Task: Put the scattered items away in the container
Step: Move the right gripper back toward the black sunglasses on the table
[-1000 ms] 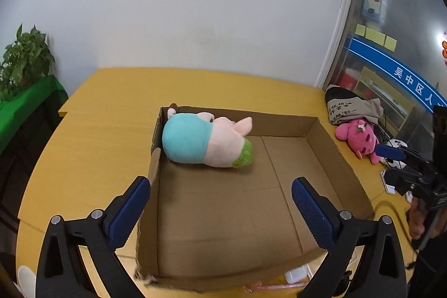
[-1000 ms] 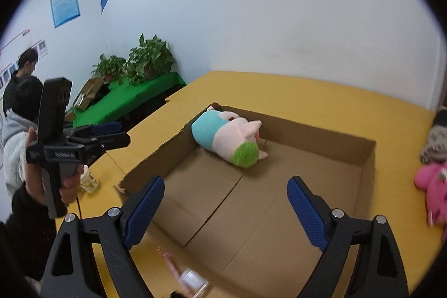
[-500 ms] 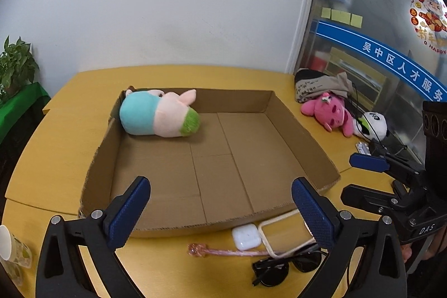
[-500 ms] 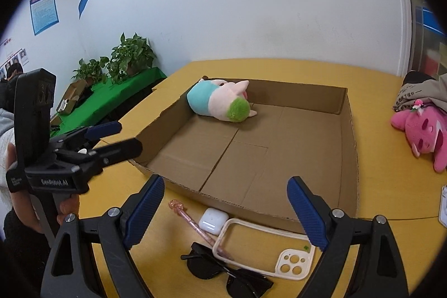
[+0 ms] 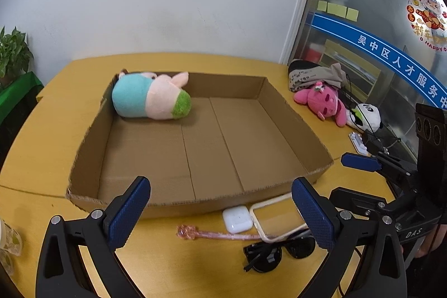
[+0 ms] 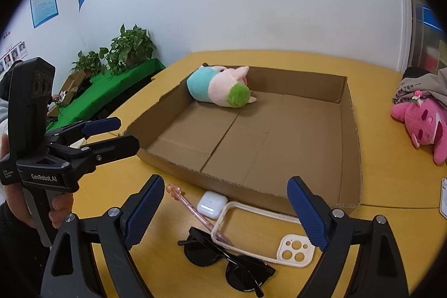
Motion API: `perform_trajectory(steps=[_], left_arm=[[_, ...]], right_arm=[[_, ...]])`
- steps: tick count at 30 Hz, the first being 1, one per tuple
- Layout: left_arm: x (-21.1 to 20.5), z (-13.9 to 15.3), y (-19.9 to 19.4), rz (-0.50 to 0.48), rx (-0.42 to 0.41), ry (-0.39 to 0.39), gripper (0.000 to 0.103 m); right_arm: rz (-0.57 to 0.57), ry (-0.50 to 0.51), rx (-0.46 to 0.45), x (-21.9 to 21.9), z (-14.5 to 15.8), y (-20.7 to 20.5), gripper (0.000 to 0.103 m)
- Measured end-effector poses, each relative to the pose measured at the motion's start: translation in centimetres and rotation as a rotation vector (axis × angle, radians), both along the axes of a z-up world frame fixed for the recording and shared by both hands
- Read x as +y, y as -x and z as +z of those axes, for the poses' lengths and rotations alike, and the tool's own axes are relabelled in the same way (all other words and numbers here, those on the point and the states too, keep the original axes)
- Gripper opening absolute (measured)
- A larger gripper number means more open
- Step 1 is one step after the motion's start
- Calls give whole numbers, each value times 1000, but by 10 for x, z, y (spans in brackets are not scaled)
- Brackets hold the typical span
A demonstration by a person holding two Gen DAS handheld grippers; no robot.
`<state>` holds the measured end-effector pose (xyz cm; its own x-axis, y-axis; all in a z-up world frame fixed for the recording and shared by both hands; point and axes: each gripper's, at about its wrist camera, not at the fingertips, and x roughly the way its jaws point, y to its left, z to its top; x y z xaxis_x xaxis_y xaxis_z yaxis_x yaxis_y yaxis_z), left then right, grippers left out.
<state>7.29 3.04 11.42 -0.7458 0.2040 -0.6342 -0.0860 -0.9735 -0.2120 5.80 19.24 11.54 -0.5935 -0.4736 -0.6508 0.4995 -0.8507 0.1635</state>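
Note:
A shallow cardboard box [image 5: 92, 130] [image 6: 352, 113] lies on the yellow table with a teal and pink plush toy [image 5: 151, 99] [image 6: 218, 88] in its far left corner. In front of the box lie a white earbud case [image 5: 237, 219] [image 6: 211, 203], a pink wand [image 5: 212, 234] [image 6: 184, 203], a clear phone case [image 5: 259, 214] [image 6: 293, 250] and black sunglasses [image 5: 268, 253] [image 6: 232, 267]. My left gripper [image 5: 220, 210] is open and empty above them. My right gripper [image 6: 225, 215] is open and empty over the same items.
A pink plush [image 5: 321, 101] [image 6: 421, 122], a panda plush [image 5: 366, 116] and a folded garment [image 5: 315, 74] lie right of the box. A paper cup [image 5: 8, 242] stands at the near left edge. Potted plants [image 6: 131, 46] stand on a green bench at left.
Both grippers have pulled back from over the box toward the table's near edge. The small items in front of the box have come into view. Both stay open.

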Motion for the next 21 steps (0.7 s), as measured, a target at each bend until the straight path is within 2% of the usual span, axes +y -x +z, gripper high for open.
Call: perform_trajectory(steps=[6,12,21], left_arm=[[2,-34,-15,-75,-85,-49,103],[11,-72,-17,-149,-199,-126,103],[35,-103,4,-214,-284,-204,101]], right_arm=[[71,-14,-100,12,-42,-22,90],[34,-45,-222,26,-90,-33,90],[4,-106,-295,17,-120,-14,90]])
